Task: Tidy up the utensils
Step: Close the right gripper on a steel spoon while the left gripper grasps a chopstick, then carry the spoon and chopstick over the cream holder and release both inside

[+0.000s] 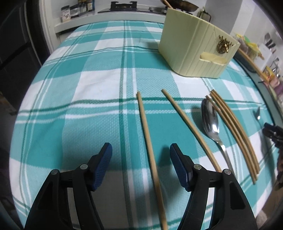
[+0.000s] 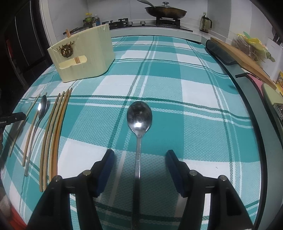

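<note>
My left gripper (image 1: 141,153) is open above the checked cloth, with a wooden chopstick (image 1: 150,150) lying between its fingers. Another chopstick (image 1: 189,125), a steel spoon (image 1: 211,122) and a bundle of three chopsticks (image 1: 235,131) lie to its right. A cream holder box (image 1: 196,47) stands at the far right. My right gripper (image 2: 139,159) is open, with a second steel spoon (image 2: 139,116) lying between its fingers, handle toward me. In the right wrist view the box (image 2: 83,56) stands at the far left, the chopstick bundle (image 2: 53,134) and first spoon (image 2: 41,108) at the left.
A teal and white checked cloth (image 2: 194,99) covers the table. A stove with a lidded pan (image 2: 165,11) and bottles (image 2: 91,20) stands behind. A wooden board (image 2: 244,58) and bags lie along the right counter. The table's right edge (image 2: 256,123) is dark.
</note>
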